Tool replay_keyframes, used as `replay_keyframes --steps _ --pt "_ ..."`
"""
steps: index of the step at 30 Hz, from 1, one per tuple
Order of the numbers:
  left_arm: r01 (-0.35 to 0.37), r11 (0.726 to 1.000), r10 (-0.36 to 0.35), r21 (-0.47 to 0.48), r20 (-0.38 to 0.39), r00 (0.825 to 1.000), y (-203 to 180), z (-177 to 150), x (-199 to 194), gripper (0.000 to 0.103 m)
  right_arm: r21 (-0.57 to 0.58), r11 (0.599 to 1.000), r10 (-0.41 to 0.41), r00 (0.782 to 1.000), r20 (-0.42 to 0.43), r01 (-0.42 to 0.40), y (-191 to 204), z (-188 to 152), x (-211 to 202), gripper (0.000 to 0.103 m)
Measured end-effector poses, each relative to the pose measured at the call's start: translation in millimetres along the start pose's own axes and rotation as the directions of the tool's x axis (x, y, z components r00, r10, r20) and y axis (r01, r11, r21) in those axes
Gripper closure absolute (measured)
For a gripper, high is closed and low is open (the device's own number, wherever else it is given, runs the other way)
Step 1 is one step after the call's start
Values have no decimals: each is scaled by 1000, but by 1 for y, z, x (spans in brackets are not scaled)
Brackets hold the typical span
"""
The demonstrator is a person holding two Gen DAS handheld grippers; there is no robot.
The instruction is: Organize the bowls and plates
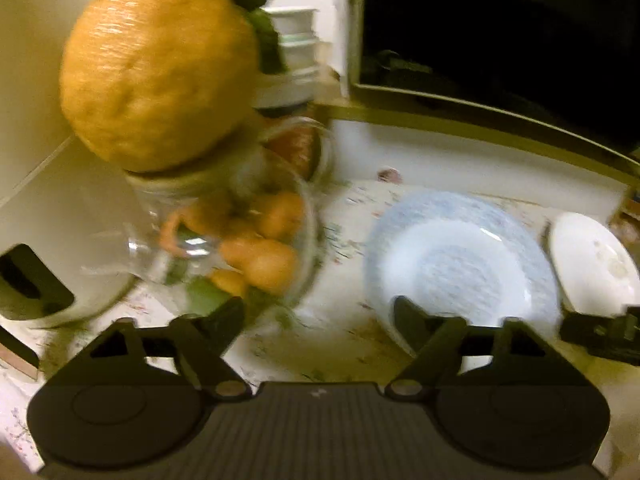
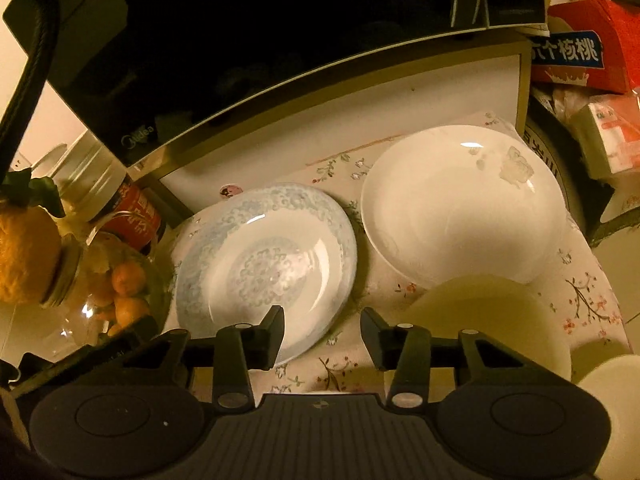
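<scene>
Seemingly both tongs point(image 1: 320, 312) point(image 2: 322, 330) gape — empty — above the patterned plate point(image 2: 266, 264).

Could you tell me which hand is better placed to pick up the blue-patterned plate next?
Probably the right. Its tongs stand open at the near rim of the blue-patterned plate. The left tongs sit between that plate and the glass fruit bowl.

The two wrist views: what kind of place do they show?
Probably a home kitchen corner: a microwave stands behind a flowered tablecloth with a blue-patterned plate, a white plate and a glass bowl of oranges.
</scene>
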State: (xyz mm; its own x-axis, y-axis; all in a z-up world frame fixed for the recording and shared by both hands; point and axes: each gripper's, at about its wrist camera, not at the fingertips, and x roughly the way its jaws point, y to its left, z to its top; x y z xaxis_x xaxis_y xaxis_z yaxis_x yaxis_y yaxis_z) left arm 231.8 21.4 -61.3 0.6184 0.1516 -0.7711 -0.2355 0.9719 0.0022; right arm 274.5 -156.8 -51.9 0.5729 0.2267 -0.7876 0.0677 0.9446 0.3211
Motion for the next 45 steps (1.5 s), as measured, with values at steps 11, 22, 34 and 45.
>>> replay_keyframes --steps 11,22,34,45 --pt "52 998 -53 -29 -46 998 -7 0 28 46 11 1000 -14 1000 -15 14 -4 3 15 59" --pt "97 995 -99 -40 -59 993 -6 0 56 54 13 999 -44 999 -27 44 -3 4 41 63" --pt "206 976 -209 -74 -48 977 -8 3 64 90 24 995 -93 995 -19 93 3 0 57 89" --pt "227 971 -230 -75 -32 973 -1 8 55 93 33 997 -63 998 -20 63 3 1 51 91"
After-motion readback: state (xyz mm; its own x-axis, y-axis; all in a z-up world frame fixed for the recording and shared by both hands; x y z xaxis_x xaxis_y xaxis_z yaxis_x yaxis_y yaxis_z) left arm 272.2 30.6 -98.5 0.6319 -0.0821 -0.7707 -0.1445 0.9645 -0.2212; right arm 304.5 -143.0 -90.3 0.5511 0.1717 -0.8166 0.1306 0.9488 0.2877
